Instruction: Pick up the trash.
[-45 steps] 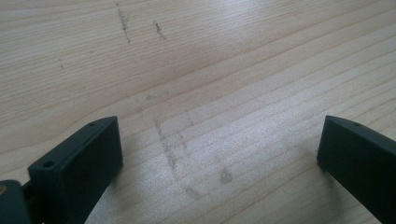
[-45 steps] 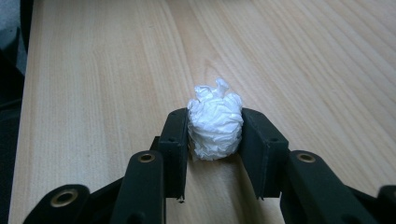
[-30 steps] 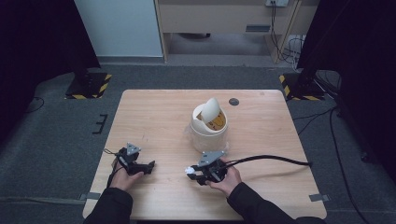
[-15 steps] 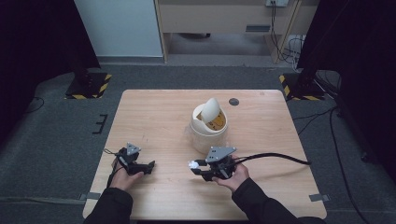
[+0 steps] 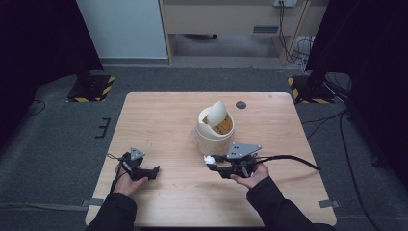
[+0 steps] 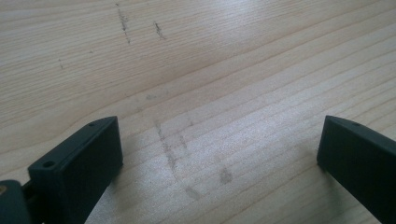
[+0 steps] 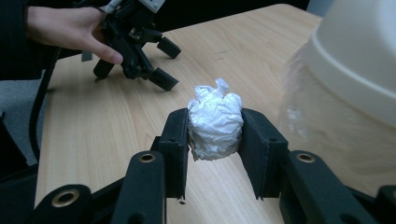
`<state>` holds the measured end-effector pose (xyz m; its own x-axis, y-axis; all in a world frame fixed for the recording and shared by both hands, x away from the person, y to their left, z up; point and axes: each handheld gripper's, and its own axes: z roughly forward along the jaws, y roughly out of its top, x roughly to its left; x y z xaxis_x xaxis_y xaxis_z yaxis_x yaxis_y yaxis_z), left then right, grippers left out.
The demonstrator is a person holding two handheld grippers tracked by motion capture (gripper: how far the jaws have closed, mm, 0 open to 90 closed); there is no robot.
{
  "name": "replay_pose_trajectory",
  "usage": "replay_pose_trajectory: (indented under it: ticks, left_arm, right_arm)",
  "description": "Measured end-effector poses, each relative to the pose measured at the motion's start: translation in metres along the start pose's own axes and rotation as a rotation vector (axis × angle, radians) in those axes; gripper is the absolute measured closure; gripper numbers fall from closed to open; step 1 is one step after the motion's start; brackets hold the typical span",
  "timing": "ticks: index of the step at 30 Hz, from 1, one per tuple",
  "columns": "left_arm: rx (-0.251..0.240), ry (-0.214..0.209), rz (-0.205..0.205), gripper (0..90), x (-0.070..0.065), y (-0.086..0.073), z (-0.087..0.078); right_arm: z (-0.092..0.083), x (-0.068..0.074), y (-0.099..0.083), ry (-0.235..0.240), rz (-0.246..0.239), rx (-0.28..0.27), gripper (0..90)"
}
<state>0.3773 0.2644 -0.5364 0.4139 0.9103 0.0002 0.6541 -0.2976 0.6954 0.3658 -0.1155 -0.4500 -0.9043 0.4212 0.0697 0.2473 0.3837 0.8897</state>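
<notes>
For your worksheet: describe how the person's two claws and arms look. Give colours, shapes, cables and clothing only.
Both claws are black, each with two flat, blocky jaws. The right claw has round holes ringed in brass-coloured metal along its links, a grey three-cornered plate on top and a thick black cable trailing to the right. The left claw has a smaller grey plate and a thin dark cable. Both forearms wear dark long sleeves.

A pale wooden table point(image 5: 159, 120) stands on grey carpet point(image 5: 57, 139) in a dim room, black curtains point(image 5: 38, 38) hanging at either side. Behind it sit a white panel point(image 5: 120, 26) and a low wooden cabinet point(image 5: 216, 17), with yellow-and-black striped stand bases point(image 5: 91, 87) on the floor and cables point(image 5: 296, 45) trailing nearby.
</notes>
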Motion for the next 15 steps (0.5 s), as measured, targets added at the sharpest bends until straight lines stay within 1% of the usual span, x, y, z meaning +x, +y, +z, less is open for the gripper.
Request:
replay_pose_trajectory:
  ticks: [3,8,11,15]
  left_arm:
    - [0.000,0.000,0.000,0.0,0.000,0.000,0.000]
    - [0.000,0.000,0.000,0.0,0.000,0.000,0.000]
    - [0.000,0.000,0.000,0.0,0.000,0.000,0.000]
    - [0.000,0.000,0.000,0.0,0.000,0.000,0.000]
  right_arm:
    - [-0.009,-0.005,0.000,-0.005,0.013,-0.024,63.5]
    - [-0.023,-0.013,0.001,-0.027,0.027,-0.063,63.4]
    - [-0.032,-0.016,0.003,-0.034,0.026,-0.086,63.5]
    - [-0.046,-0.023,0.008,-0.062,0.035,-0.128,63.5]
